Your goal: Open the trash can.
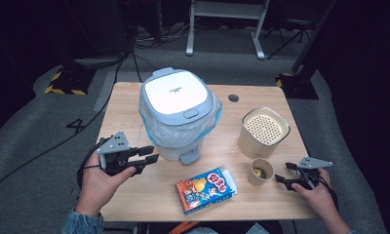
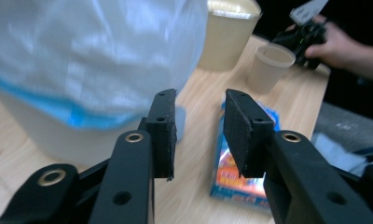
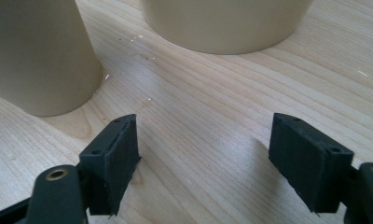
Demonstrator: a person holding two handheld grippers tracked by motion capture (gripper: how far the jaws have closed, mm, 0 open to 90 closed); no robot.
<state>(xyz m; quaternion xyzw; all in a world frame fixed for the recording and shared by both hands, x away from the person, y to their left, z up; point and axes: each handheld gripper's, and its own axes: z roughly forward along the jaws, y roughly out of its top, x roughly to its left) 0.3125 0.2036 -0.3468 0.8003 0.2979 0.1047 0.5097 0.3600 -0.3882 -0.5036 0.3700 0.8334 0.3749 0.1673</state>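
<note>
Beside the bin (image 1: 176, 114) | our left gripper (image 1: 146, 157) jaws part-open, empty, pedal (image 1: 189, 156) just right of them | right gripper (image 1: 282, 173) jaws wide, empty, by cup (image 1: 260, 171) on worktop (image 1: 134, 195).

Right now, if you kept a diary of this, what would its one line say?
left gripper: open, empty, beside lined bin | right gripper: open, empty, near small cup | snack box: flat on table
</note>
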